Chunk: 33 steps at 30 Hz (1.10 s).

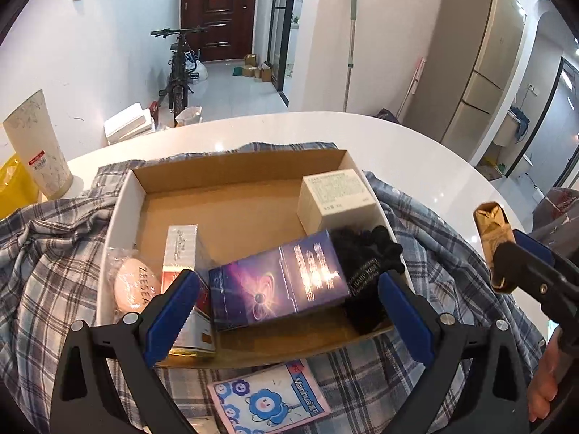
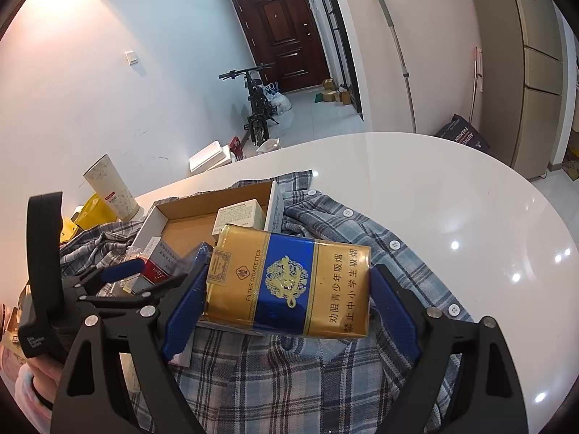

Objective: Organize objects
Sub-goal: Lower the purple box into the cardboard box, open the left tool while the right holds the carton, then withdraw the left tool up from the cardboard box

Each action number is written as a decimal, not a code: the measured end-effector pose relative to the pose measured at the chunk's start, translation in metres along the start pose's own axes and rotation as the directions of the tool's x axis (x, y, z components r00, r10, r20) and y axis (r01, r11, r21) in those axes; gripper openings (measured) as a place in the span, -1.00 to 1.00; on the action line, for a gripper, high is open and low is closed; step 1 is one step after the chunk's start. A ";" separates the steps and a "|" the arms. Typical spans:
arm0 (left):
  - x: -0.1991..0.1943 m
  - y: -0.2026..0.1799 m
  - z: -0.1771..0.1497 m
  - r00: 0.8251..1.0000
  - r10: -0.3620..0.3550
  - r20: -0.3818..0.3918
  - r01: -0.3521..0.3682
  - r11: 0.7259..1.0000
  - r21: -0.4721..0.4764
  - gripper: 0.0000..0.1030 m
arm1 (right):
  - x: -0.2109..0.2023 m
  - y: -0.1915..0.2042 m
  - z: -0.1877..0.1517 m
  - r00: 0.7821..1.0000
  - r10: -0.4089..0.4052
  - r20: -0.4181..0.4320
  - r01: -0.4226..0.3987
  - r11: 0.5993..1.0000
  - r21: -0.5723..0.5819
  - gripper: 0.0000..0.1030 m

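Note:
An open cardboard box (image 1: 231, 181) sits on a plaid shirt (image 1: 54, 260) on a white table. Inside it are a purple-blue carton (image 1: 278, 282), a cream box (image 1: 334, 195), a red-and-white pack (image 1: 179, 253), a pink round item (image 1: 135, 284) and a black knit item (image 1: 369, 256). My left gripper (image 1: 286, 311) is open, its blue pads either side of the purple-blue carton, above the box's near end. My right gripper (image 2: 286, 296) is shut on a gold-and-blue cigarette pack (image 2: 289, 285), held above the shirt right of the box (image 2: 217, 206); it also shows in the left wrist view (image 1: 494, 238).
A cartoon-printed packet (image 1: 267, 398) lies on the shirt near the box. A tall cream tube (image 1: 38, 144) and a yellow bag (image 1: 14, 184) stand at the table's left. The white table (image 2: 452, 199) extends to the right. A bicycle (image 2: 257, 108), door and fridge stand beyond.

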<state>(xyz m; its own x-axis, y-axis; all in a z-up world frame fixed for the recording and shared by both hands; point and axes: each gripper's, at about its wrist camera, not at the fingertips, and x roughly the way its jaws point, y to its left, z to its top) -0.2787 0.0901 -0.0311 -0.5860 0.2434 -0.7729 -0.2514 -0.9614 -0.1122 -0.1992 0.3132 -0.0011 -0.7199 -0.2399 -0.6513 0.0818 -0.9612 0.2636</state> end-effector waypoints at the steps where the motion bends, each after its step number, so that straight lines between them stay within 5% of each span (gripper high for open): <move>1: -0.001 0.002 0.001 1.000 -0.002 0.001 0.002 1.000 -0.006 0.95 | 0.000 0.000 0.000 1.000 -0.001 0.001 0.001 1.000 0.000 0.69; 9: -0.019 0.008 -0.003 1.000 -0.001 0.019 0.001 1.000 -0.015 0.95 | -0.002 -0.001 0.001 1.000 -0.005 0.009 0.005 1.000 -0.003 0.69; 13: -0.025 0.002 -0.001 0.993 0.101 0.057 -0.103 0.994 0.034 0.95 | -0.003 0.000 0.001 1.000 -0.011 0.019 0.011 1.000 -0.007 0.69; 16: -0.015 0.006 0.004 0.996 0.081 0.034 -0.081 0.997 -0.001 0.92 | -0.003 0.001 0.001 0.999 -0.023 0.025 0.023 1.000 -0.012 0.69; 19: -0.002 0.005 0.007 0.998 0.061 -0.006 -0.061 0.998 -0.019 0.57 | -0.004 -0.001 0.001 0.999 -0.028 0.026 0.029 1.000 -0.009 0.69; 21: 0.005 0.004 0.008 0.999 0.021 -0.037 -0.022 0.999 -0.040 0.20 | -0.004 -0.002 0.002 0.999 -0.031 0.028 0.031 0.999 -0.006 0.69; 23: 0.012 0.004 0.009 0.997 -0.019 -0.071 0.015 0.998 -0.065 -0.39 | -0.004 -0.002 0.002 0.999 -0.032 0.030 0.032 0.999 -0.006 0.69; 26: 0.023 0.004 0.008 0.994 -0.032 -0.102 0.022 0.996 -0.092 -0.68 | -0.004 -0.001 0.002 0.999 -0.025 0.028 0.025 1.000 -0.008 0.69; 33: 0.038 0.001 -0.004 0.992 0.021 -0.122 -0.029 0.998 -0.064 -0.71 | -0.005 0.000 0.002 0.999 -0.015 0.028 0.016 1.000 -0.014 0.69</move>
<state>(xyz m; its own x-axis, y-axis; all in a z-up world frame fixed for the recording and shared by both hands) -0.2987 0.0977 -0.0631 -0.4924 0.2055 -0.8458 -0.1843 -0.9743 -0.1294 -0.1970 0.3150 0.0033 -0.7399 -0.2212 -0.6353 0.0803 -0.9667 0.2430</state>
